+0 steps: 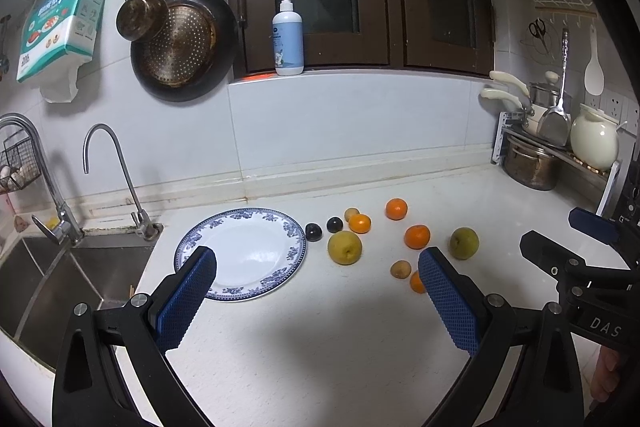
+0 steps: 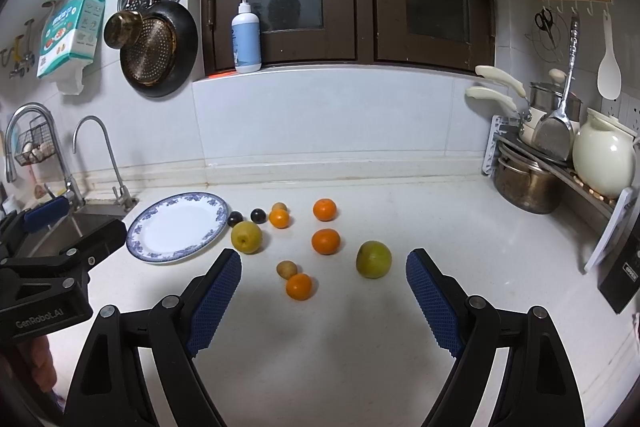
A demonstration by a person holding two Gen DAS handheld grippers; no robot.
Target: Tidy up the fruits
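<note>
On the white stone countertop (image 2: 360,347): four round orange tangerines (image 2: 326,241), two yellow-green pears (image 2: 247,237), two small brown kiwis (image 2: 287,269), two dark round plums (image 2: 259,215), loosely scattered. At 9 o'clock of them, touching none, a blue-rimmed white china plate (image 2: 176,227). Left gripper (image 1: 316,301) and right gripper (image 2: 324,301) both hover with jaws spread wide, holding nothing.

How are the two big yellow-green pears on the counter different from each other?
The left pear is yellower and lies near the plate; the right pear is greener, looks slightly larger, and sits apart from it. Both are round and rest loose on the counter.
</note>
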